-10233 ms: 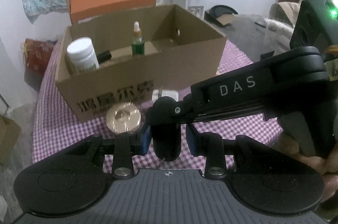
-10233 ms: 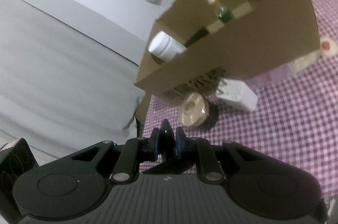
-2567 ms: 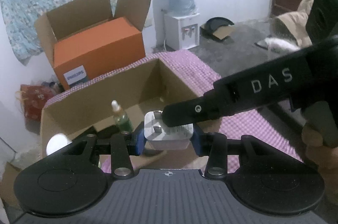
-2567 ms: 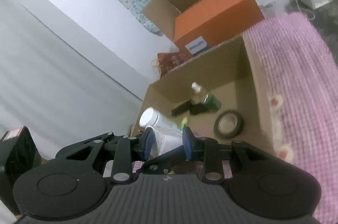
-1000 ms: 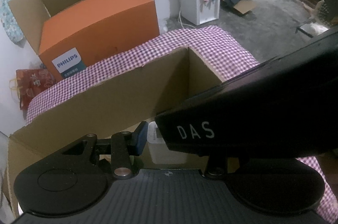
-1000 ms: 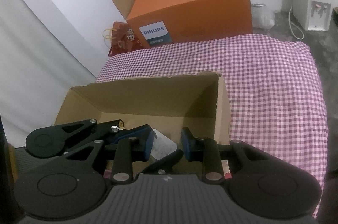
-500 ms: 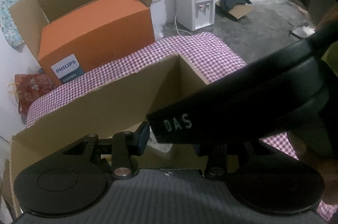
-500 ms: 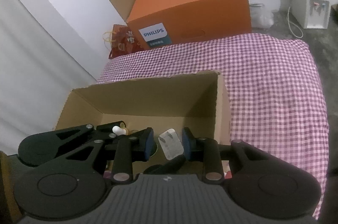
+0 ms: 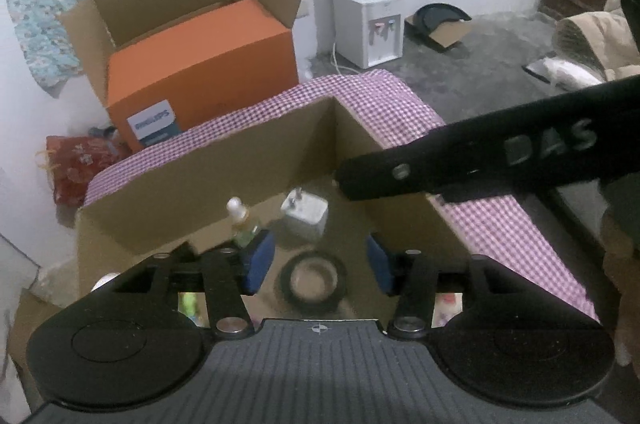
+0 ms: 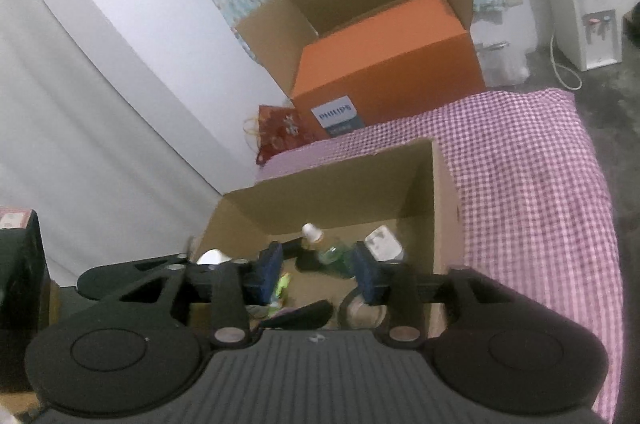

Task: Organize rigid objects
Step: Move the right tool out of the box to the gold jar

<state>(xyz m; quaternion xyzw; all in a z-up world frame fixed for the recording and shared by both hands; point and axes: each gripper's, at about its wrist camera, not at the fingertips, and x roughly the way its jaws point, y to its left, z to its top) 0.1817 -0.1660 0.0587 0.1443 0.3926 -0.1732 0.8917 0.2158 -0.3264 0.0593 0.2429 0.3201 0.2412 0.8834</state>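
Observation:
An open cardboard box (image 9: 192, 184) stands on the checked cloth. Inside lie a white plug adapter (image 9: 305, 215), a small green dropper bottle (image 9: 242, 224) and a black tape roll (image 9: 313, 280). My left gripper (image 9: 318, 262) is open and empty above the tape roll. My right gripper (image 10: 318, 274) is open and empty above the box (image 10: 332, 192); the dropper bottle (image 10: 326, 248), the adapter (image 10: 383, 244) and the tape roll (image 10: 362, 312) show below it. The right gripper's arm crosses the left wrist view (image 9: 480, 160).
A larger carton holding an orange Philips box (image 9: 192, 64) stands behind the table. A water dispenser (image 9: 368, 12) is at the back. The purple checked cloth (image 10: 532, 184) extends right of the box. A white bottle cap (image 10: 212, 258) and a green item (image 10: 282, 284) lie in the box.
The white adapter has left my left gripper and now lies in the box. Both grippers have opened wider and lifted; the right arm has pulled back to the right.

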